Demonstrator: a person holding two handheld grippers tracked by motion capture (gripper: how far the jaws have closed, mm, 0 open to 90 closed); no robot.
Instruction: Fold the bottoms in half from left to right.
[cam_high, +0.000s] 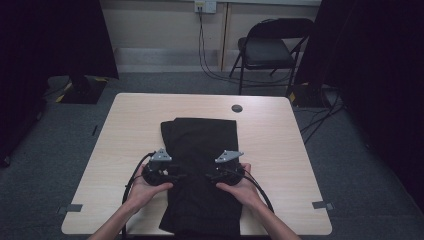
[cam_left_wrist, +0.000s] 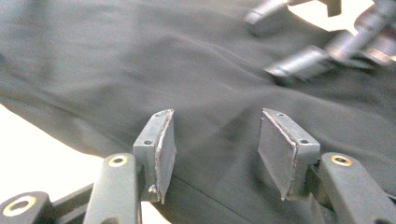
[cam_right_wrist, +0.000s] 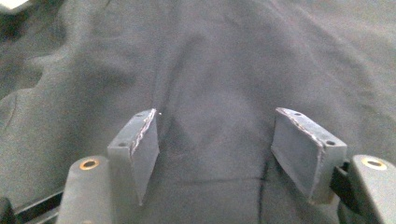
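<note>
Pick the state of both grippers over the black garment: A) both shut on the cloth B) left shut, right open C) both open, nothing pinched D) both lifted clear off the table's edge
C: in the left gripper view the left gripper has its jaws apart over the black garment, and in the right gripper view the right gripper also stands open with no cloth pinched.

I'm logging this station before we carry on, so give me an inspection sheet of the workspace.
Surface: light wood table, round grommet near the far edge.
Job's things: dark garment lying flat at the table's middle, reaching the near edge.
Clutter: nothing seen.
Grippers: left hand-held gripper and right hand-held gripper both open over the cloth, nothing between the pads.
Cables: black cable trailing from the left one.
Surroundings: folding chair, wall socket, grey carpet.
</note>
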